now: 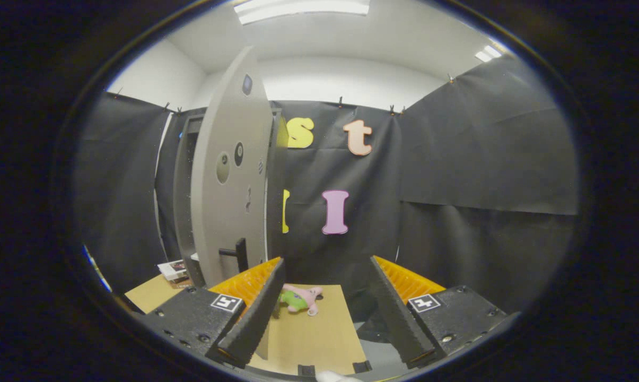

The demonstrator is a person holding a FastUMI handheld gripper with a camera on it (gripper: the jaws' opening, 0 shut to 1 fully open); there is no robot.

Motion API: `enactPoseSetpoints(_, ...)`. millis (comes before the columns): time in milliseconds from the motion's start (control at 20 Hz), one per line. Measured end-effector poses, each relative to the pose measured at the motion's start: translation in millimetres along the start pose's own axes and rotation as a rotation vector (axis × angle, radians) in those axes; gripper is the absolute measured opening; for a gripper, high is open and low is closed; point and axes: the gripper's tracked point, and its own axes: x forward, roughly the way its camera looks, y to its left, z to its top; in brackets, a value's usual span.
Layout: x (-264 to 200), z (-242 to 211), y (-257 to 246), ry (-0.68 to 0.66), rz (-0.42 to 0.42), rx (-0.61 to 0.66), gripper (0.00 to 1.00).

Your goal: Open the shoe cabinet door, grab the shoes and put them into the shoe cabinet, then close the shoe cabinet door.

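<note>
Gripper (324,289) spread wide, fingers well apart, nothing between them, touching nothing. Shoe cabinet (184,196) stands ahead to the left; its door (229,175) is swung open, edge-on toward the camera, dark handle (239,253) low on it, just beyond the left finger. Small pink-and-green shoe (300,298) lies on the brown cardboard sheet (319,334) on the floor, just ahead between the fingers, nearer the left one. A stack of booklets (173,271) sits by the cabinet base.
</note>
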Motion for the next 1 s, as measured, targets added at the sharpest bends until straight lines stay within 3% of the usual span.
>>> enactPoseSetpoints(500, 55.8, -32.2, 39.4, 0.091, 0.249, 0.049, 0.99)
enactPoseSetpoints(700, 51.8, -28.1, 57.2, 0.079, 0.273, 0.07, 0.99)
enactPoseSetpoints(1000, 48.2, -26.6, 66.4, 0.093, 0.204, 0.062, 0.97)
